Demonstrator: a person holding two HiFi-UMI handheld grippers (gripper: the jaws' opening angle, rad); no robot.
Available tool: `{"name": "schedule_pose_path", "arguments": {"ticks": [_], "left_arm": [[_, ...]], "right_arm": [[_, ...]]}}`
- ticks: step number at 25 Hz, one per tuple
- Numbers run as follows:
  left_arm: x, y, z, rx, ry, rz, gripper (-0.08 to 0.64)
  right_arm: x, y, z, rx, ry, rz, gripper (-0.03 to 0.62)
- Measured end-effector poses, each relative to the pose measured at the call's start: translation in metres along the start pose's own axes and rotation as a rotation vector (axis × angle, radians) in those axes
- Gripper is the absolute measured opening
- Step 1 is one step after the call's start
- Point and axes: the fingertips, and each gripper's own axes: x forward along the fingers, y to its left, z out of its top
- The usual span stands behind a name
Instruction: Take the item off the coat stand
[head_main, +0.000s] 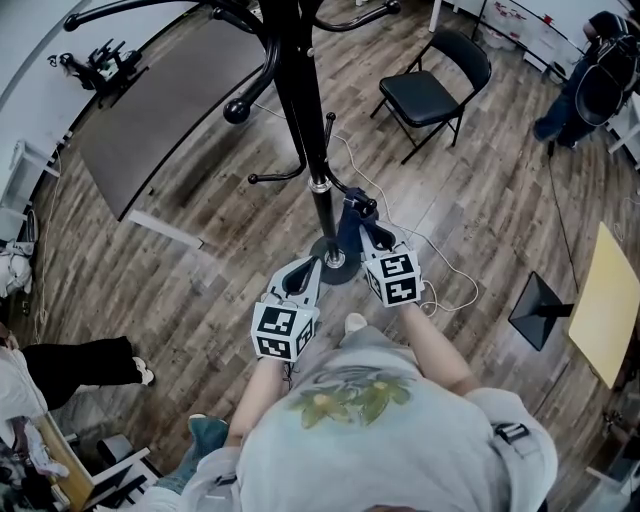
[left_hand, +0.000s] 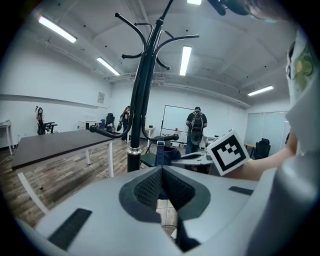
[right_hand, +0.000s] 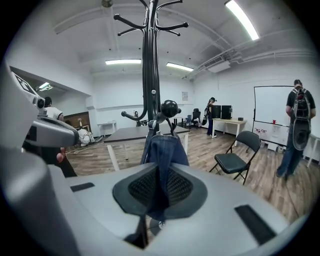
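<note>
1 coat stand: black, pole straight ahead of the person, round base on the wood floor. Several curved arms at the top and a lower tier of hooks.

1 denim item: blue, hanging from 1 ball-tipped hook on the lower tier. In the head view it sits just right of the pole, above the base. It's on the hook, not off yet.

2 grippers, both low and close to the pole, well below the top arms.
- right gripper: jaws clamped on the denim item, with fabric running down between the 2 pads and a bit hanging out below them.
- left gripper: jaws pressed together with nothing between them, pointing at the pole. The denim item is beyond it, not touching. The right gripper shows in its view, to the right.
- 1 marker cube on each gripper, so 2 total, both facing up at the head camera.

Around it:
- 1 black folding chair beyond the stand, to the right, well apart from it.
- 1 dark-topped surface on white legs, beyond the stand to the left.
- 1 white cable lying on the floor near the base.
- 1 person with a backpack at the far right of the room, beside 1 whiteboard.
</note>
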Motion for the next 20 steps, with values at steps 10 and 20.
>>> {"name": "schedule_pose_path", "arguments": {"ticks": [10, 20], "left_arm": [[0.0004, 0.0008, -0.0008, -0.001, 0.004, 0.005, 0.015], [-0.0019, 0.0005, -0.002, -0.006, 0.002, 0.006, 0.015]], "right_arm": [[-0.0008, 0.0017, 0.0007, 0.008, -0.009, 0.02, 0.026], [-0.0064, 0.002, 0.0048, 0.008, -0.017, 0.02, 0.025]]}}
